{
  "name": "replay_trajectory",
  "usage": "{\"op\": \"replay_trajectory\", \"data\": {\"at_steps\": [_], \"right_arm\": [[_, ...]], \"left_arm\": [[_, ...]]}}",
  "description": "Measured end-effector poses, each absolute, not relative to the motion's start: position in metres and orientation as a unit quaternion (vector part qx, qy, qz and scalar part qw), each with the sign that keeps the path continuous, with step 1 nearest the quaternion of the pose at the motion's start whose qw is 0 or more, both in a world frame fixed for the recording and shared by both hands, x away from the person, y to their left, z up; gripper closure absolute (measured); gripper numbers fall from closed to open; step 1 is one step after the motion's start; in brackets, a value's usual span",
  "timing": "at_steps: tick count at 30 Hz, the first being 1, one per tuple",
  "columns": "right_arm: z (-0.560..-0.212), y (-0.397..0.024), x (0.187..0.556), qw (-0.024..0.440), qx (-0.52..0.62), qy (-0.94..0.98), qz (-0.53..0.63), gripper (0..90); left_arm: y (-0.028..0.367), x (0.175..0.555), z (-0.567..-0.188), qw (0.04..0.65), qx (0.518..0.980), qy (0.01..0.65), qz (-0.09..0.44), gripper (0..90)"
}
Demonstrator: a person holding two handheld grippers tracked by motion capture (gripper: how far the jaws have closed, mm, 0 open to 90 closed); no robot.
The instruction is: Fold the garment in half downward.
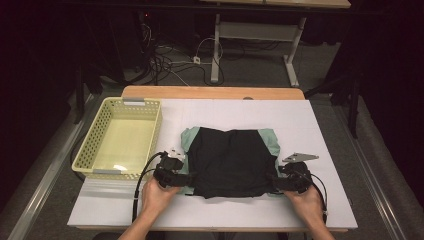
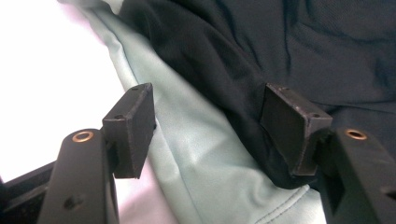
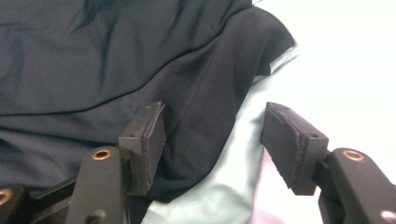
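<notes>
Garment (image 1: 231, 161) folded flat, black over pale green.

You see: garment (image 1: 227, 160), black over pale mint green; basket (image 1: 90, 145), pale yellow, perforated; table (image 1: 310, 130), white.

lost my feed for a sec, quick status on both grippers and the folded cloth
Left gripper open, at the garment's left edge. Right gripper open, at its right edge. Black and mint garment lies folded on the white table, unclamped. Yellow basket at left, apart from it.
</notes>
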State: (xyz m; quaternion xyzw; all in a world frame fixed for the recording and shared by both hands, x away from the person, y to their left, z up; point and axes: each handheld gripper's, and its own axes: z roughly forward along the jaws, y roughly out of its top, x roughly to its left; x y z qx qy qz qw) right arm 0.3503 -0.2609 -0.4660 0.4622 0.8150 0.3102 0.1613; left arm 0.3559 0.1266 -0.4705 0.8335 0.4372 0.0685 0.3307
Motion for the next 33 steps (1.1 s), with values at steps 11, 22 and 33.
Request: {"op": "replay_trajectory", "data": {"at_steps": [11,22,33], "right_arm": [[-0.467,-0.262,0.349,0.154,0.446,0.823,0.317,64.3],[-0.463,-0.263,0.349,0.134,0.437,0.829,0.322,80.8],[-0.461,-0.265,0.34,0.132,0.432,0.833,0.32,81.8]], "left_arm": [[0.126,0.357,-0.472,0.344,0.84,0.418,0.032,59.4],[0.124,0.354,-0.47,0.345,0.848,0.403,0.017,81.8],[0.125,0.341,-0.463,0.352,0.851,0.389,0.005,82.0]]}}
